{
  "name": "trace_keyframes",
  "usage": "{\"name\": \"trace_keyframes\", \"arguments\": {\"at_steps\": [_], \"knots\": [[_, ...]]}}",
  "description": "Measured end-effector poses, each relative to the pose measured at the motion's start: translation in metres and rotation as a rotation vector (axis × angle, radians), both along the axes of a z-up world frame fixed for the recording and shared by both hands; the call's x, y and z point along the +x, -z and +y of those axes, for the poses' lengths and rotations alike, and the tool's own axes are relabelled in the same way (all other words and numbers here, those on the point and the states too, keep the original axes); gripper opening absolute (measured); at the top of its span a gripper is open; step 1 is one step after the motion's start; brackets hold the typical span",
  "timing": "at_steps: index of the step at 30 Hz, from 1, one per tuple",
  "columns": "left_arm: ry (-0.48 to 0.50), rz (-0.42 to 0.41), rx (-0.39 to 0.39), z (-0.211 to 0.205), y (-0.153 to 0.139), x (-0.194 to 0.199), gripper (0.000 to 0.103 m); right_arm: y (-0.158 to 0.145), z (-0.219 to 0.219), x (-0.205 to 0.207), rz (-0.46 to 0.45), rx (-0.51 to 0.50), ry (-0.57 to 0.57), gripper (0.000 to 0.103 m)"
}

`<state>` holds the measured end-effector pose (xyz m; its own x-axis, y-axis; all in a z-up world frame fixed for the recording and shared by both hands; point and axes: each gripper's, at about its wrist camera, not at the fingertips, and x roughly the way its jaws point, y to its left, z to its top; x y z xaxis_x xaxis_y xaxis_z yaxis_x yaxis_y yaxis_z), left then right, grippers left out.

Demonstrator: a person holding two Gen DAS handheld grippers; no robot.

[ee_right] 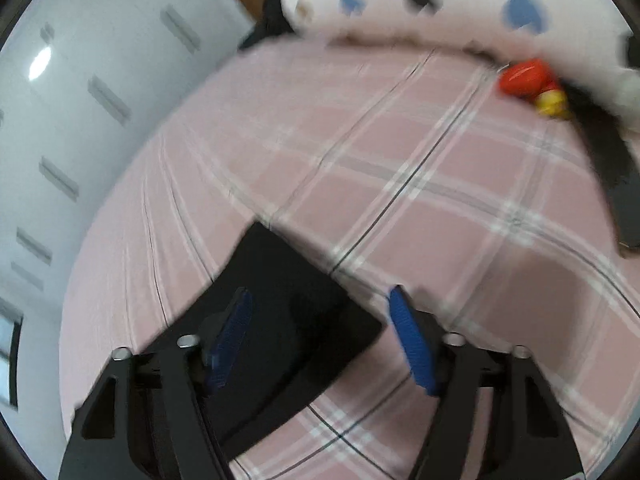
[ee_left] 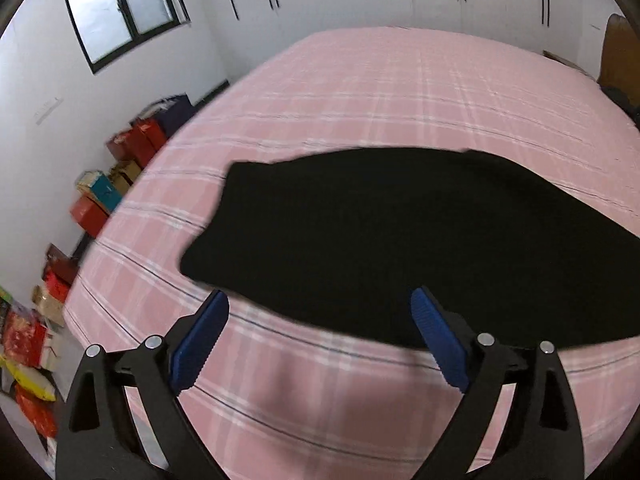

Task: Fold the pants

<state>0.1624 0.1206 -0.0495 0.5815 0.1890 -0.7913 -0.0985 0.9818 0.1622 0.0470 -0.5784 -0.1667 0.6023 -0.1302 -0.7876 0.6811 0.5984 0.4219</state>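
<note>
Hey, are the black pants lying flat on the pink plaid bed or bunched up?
Flat. The black pants lie as one smooth dark shape on the pink plaid bedsheet, with no raised bunches showing.

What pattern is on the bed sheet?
Pink plaid with white and dark lines on the bed sheet, clearest in the left wrist view.

Pink plaid bed [ee_left: 400, 92]: wide bare stretch beyond black pants [ee_left: 380, 240] up to far edge, free passage. Near edge strip before pants also bare. Left side: boxes [ee_left: 96, 208] stacked along wall [ee_left: 32, 120], close beside bed edge, narrow gap. Right-wrist view: spotted pillow [ee_right: 440, 0] across head end, red-yellow toy [ee_right: 528, 84] just below it, dark flat object [ee_right: 624, 200] at right edge.
</note>
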Motion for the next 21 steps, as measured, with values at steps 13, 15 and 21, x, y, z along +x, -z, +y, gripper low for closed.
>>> {"name": "trace_keyframes", "arguments": {"at_steps": [13,15,21], "knots": [[0.023,0.076,-0.091,-0.035,0.011,-0.016,0.091,0.003,0.009,-0.048,0.020,-0.005,0.034,0.069],[0.036,0.071,-0.079,-0.039,0.012,-0.021,0.091,0.005,0.009,-0.052,-0.001,0.027,0.045,0.070],[0.046,0.096,-0.085,-0.041,0.021,-0.033,0.091,0.019,0.009,-0.041,-0.023,0.064,0.089,0.070]]}}
